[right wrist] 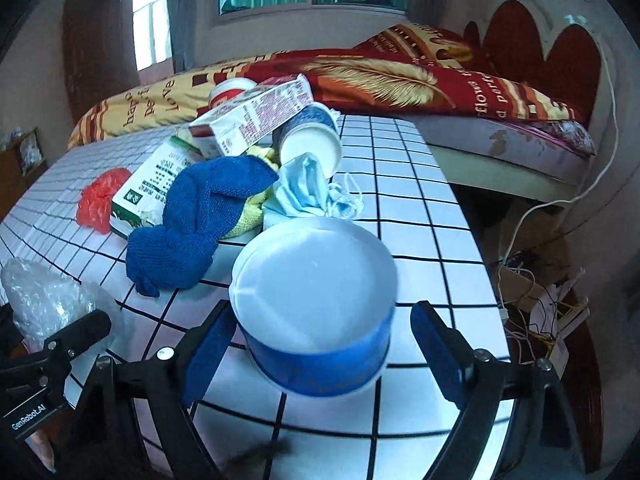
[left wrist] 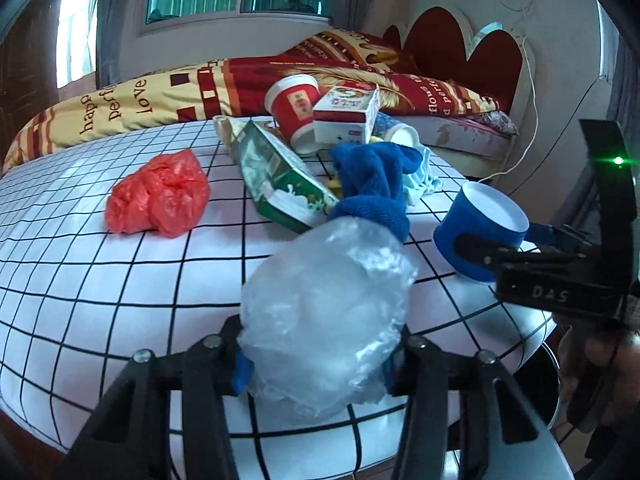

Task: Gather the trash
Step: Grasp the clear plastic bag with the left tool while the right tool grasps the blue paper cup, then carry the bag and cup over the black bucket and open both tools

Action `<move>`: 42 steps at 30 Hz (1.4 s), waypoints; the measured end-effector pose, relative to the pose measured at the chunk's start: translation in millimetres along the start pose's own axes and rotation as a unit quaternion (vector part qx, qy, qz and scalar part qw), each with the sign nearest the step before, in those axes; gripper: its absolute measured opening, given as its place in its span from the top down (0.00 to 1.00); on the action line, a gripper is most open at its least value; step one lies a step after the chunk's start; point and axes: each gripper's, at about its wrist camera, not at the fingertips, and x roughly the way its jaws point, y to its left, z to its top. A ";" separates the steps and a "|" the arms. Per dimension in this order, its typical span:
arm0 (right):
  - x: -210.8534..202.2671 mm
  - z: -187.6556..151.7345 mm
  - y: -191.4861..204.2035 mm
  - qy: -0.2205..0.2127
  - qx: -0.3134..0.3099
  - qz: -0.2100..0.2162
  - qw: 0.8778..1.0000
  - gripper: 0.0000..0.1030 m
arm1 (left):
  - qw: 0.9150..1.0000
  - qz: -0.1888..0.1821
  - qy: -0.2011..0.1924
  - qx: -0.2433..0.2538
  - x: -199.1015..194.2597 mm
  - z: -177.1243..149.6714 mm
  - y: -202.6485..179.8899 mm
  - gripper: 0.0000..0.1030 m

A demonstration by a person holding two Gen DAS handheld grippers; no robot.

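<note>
A crumpled clear bag (left wrist: 326, 316) is clamped between the fingers of the left gripper (left wrist: 320, 364) above the near edge of a grid-patterned table (left wrist: 100, 280). A blue cup (right wrist: 316, 308), tilted on the table's right side, is framed by the spread fingers of the right gripper (right wrist: 320, 344), neither pad touching it. Behind, a red bag (left wrist: 158, 194), cartons (left wrist: 280, 176) and a blue cloth (right wrist: 200, 216) are seen piled.

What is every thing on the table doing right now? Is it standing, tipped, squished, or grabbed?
Clear bag: crumpled, gripped by left gripper.
Blue cup: tilted, between the open right gripper fingers, not squeezed.
Red bag: crumpled, lying loose.
Green carton: lying tilted.
White carton: propped on the pile.
Red cup: tipped.
Blue cloth: bunched.
Face mask: crumpled.
</note>
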 end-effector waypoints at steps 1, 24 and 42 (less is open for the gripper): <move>-0.2 0.5 -0.4 -0.003 0.001 0.004 1.000 0.23 | 1.000 -0.004 -0.001 0.000 0.4 0.9 0.7 0.55; -148.9 -65.4 -55.0 -0.090 0.027 -0.041 0.995 0.24 | 0.993 -0.084 -0.037 0.072 -52.6 -5.8 -82.5 0.56; -198.5 -170.2 -164.0 -0.052 0.084 -0.112 0.989 0.24 | 0.961 -0.210 0.009 0.178 -50.9 -47.4 -203.8 0.56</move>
